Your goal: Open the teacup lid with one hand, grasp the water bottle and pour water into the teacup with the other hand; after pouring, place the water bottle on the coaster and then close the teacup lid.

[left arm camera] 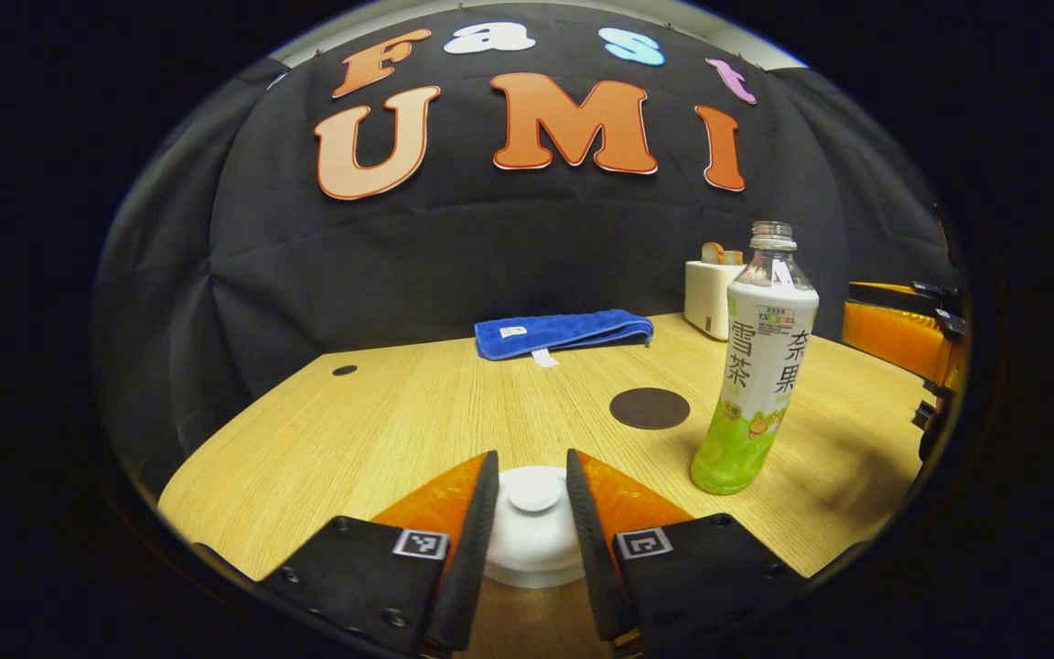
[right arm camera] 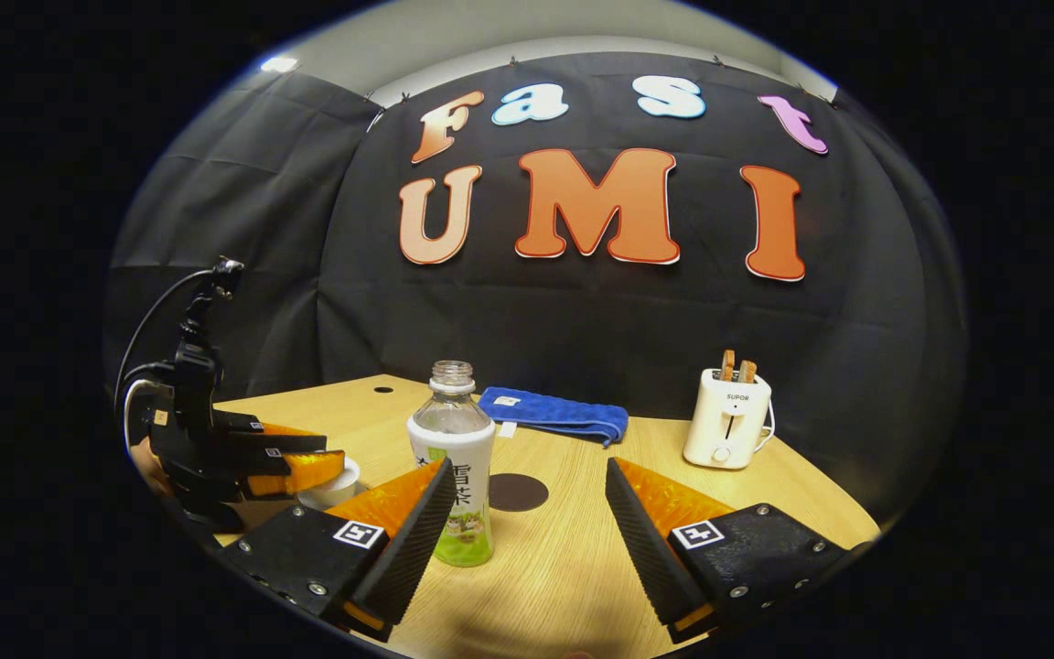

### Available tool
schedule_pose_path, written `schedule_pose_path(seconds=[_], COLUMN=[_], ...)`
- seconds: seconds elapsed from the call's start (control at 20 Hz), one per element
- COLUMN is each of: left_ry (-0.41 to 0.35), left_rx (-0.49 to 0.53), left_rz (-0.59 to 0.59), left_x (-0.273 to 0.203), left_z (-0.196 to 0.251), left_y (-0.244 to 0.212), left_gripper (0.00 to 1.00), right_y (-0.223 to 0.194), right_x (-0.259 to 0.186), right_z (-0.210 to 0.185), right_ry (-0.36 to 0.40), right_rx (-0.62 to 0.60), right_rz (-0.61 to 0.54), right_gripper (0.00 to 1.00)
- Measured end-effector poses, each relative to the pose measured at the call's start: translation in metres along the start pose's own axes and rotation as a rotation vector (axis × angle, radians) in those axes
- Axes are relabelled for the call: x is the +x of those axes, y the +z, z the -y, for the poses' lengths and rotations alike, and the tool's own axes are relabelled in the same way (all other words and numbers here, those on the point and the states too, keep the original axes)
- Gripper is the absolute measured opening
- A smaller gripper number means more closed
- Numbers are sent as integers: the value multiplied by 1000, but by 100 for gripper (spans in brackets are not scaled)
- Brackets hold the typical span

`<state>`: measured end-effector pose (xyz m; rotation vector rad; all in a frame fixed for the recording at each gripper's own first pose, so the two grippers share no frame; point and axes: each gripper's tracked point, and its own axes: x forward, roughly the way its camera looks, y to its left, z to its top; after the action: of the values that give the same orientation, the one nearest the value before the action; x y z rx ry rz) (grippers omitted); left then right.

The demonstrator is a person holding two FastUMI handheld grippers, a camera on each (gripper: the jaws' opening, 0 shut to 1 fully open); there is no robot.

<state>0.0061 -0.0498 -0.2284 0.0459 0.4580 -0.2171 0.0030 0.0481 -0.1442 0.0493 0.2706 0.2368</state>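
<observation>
Large dark characters run down the white label of the bottle (left arm camera: pixel 756 366). A short brand word is printed on the front of the toaster (right arm camera: pixel 728 421), at the tabletop's (left arm camera: pixel 381 421) far right. The tag on the towel (left arm camera: pixel 564 331) is too small to read. Square coded markers sit on the left hand-held gripper (left arm camera: pixel 532 458) and the right hand-held gripper (right arm camera: pixel 529 465).

One bottle (right arm camera: pixel 454 458) stands left of centre in the right gripper view, one round coaster (right arm camera: pixel 518 491) lies just right of it, and one lidded teacup (left arm camera: pixel 534 526) sits at the bottom centre of the left gripper view. There is one blue towel (right arm camera: pixel 553 414) at mid-frame and one toaster (right arm camera: pixel 728 417) to the right, with two slices of toast (right arm camera: pixel 736 365) in its top. Two grippers are counted: the right (right arm camera: pixel 527 508) at the bottom and the left (right arm camera: pixel 303 462) at the left edge.
</observation>
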Motion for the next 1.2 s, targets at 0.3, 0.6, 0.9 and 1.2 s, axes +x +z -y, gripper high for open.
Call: schedule_pose_path(seconds=[0.3,0.6,0.9,1.2], left_ry=[31,90,137,194], left_rx=[-16,-57,-53,-46], left_rz=[15,82,112,105], left_x=[-1,-8,-18,-28], left_z=[-6,-26,-42,-66], left_y=[4,25,32,22], left_gripper=[36,36,36,36], right_y=[-6,-23,-55,-73], right_x=[5,18,34,49], right_z=[-10,-28,-54,-65], right_ry=[22,55,109,117], right_rx=[-8,-27,-26,1], right_rz=[-19,-65,-155,-216], right_gripper=[98,99,99,96])
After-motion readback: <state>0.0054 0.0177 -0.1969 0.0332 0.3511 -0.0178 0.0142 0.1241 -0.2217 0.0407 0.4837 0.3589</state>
